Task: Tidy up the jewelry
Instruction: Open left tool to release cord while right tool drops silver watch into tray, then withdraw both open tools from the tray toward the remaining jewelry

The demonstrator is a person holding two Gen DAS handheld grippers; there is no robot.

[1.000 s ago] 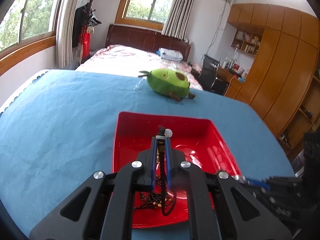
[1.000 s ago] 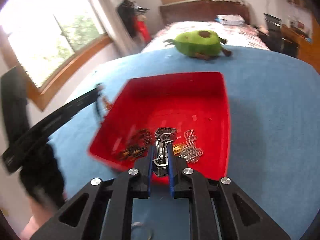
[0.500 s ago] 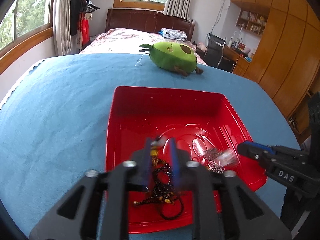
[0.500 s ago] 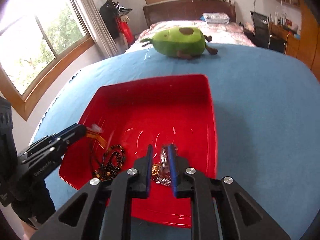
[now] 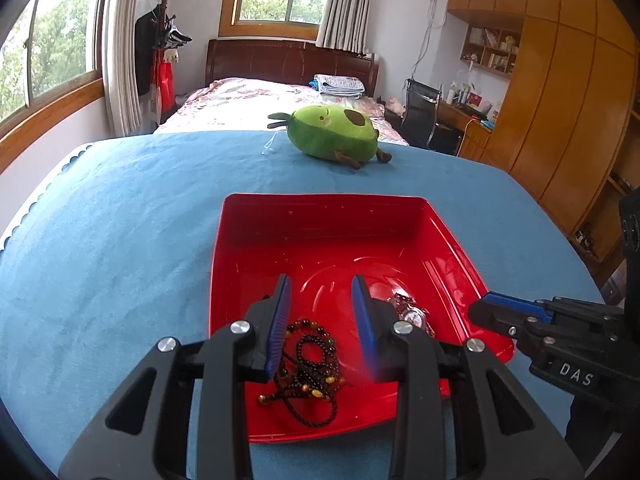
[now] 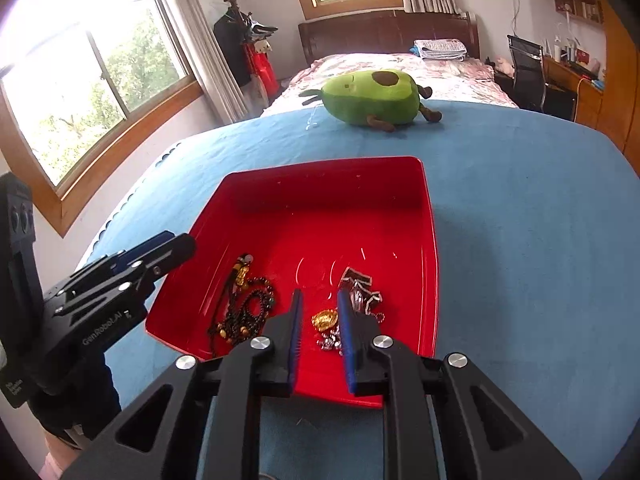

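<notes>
One avocado plush (image 5: pixel 334 136) beyond red tray (image 5: pixel 320 216) (well apart).

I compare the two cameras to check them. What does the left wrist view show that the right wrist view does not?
Only the left wrist view: the left gripper head-on, jaws opening above the beads with nothing between them, and the wardrobe.

Only the right wrist view: a gold piece between the fingers of the right gripper, not gripped, and a large side window.

Both: the red tray, the beads, silver jewelry, the avocado toy and the bed.
</notes>
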